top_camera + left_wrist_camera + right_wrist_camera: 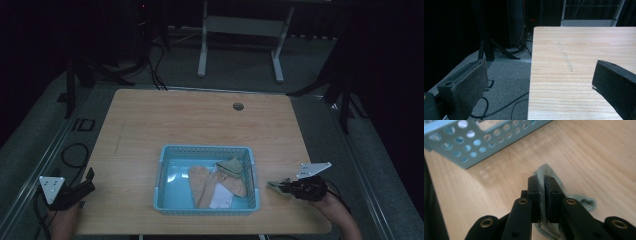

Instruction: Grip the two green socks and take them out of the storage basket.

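Observation:
A light blue perforated basket (162,170) sits near the table's front edge and holds several pieces of cloth: a tan piece (202,185), a white piece (221,199) and an olive folded one (231,165). Right of the basket, my right gripper (281,186) lies low over the table, shut on a pale green sock (544,171) whose free end rests on the wood. The basket's wall (461,147) stands up and left of it in the right gripper view. My left gripper (90,176) is at the table's left front edge, open and with nothing between its pads (469,82).
A round cable hole (238,106) is near the table's far edge. A faint scratch (565,58) runs along the tabletop ahead of the left gripper. Cables and dark stand legs (496,47) lie on the floor beyond the table's left edge.

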Demonstrator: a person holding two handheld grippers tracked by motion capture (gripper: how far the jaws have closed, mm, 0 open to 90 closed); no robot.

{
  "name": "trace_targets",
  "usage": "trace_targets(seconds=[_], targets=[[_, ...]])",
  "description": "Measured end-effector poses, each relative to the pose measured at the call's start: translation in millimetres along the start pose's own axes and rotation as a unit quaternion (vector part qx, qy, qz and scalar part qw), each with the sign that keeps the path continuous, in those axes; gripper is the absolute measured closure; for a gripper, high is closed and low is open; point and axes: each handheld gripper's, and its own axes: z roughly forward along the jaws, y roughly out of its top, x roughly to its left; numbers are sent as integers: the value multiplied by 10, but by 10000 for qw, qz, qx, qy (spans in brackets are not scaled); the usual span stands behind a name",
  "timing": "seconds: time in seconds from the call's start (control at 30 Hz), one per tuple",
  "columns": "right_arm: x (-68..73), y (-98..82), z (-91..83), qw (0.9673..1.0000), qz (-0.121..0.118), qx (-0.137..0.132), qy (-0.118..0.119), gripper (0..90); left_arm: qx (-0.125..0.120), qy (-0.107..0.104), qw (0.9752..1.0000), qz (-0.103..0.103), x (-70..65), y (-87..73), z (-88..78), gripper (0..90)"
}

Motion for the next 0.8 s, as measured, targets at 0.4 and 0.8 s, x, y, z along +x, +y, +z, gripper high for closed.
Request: trace_targets(seconds=[0.4,0.8], targets=[[79,8,-52,9996,-55,-111,246,634,5,-22,10000,-15,4,0,-1,4],[74,752,-196,9974,-604,-359,136,577,17,-47,10000,-23,8,1,-1,4]])
